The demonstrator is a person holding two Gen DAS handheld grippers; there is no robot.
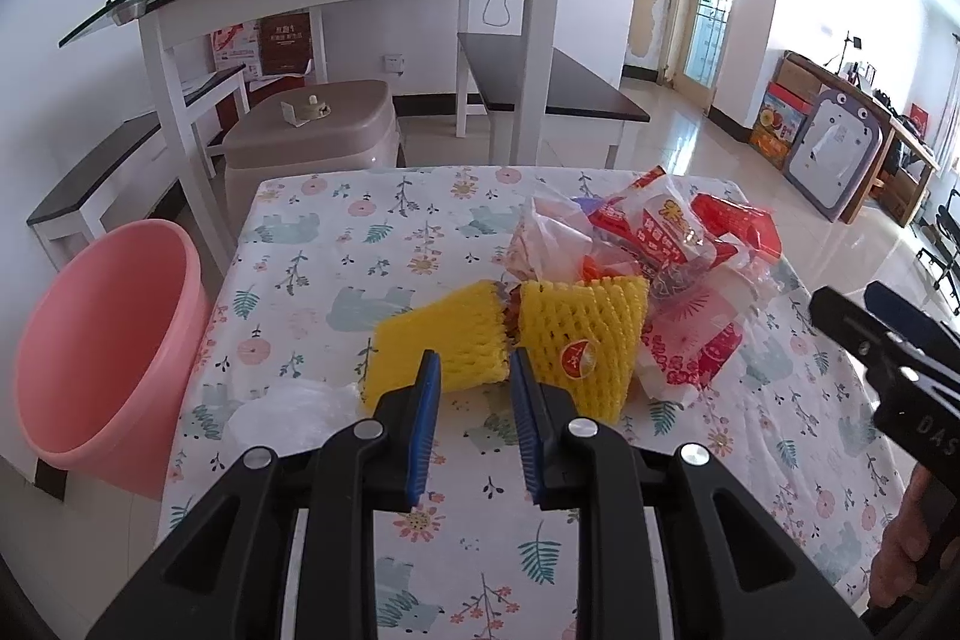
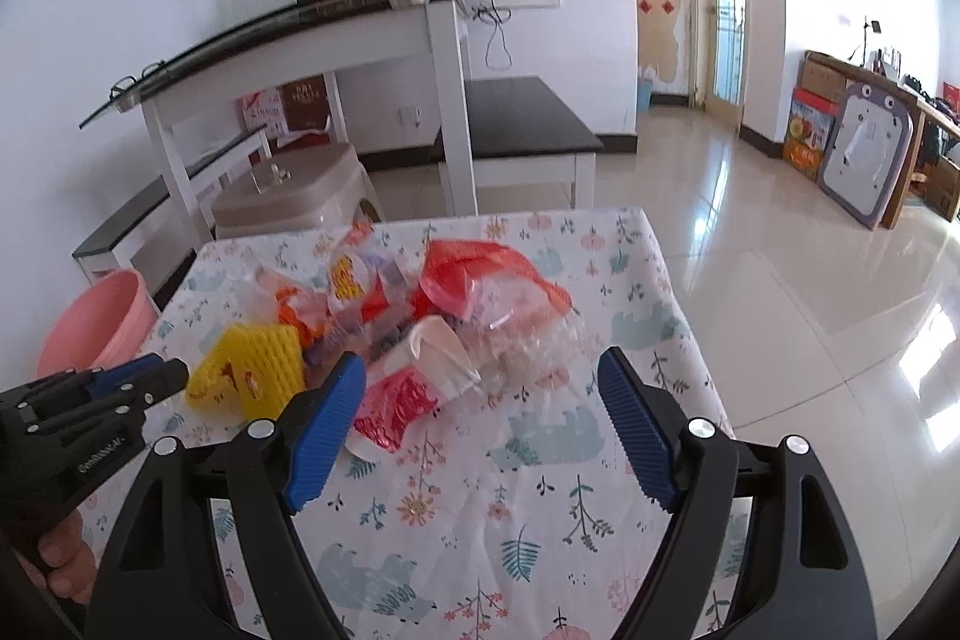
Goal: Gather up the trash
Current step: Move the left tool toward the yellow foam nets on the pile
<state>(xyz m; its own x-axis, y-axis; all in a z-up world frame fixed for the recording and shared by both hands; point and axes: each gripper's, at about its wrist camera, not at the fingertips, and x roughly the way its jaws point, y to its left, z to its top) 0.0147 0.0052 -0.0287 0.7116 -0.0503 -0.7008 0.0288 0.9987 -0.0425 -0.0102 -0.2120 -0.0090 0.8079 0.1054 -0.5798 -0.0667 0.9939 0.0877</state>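
Lying mid-table, two yellow foam nets (image 1: 510, 340) touch a heap of red and clear wrappers (image 1: 654, 244) at their 2 o'clock. A pink bucket (image 1: 102, 340) stands off the floral table (image 1: 336, 244) at 9 o'clock; its visible inside looks bare. Left claw (image 1: 474, 388) gapes narrowly, holding nothing; right claw (image 2: 480, 424) spreads wide.
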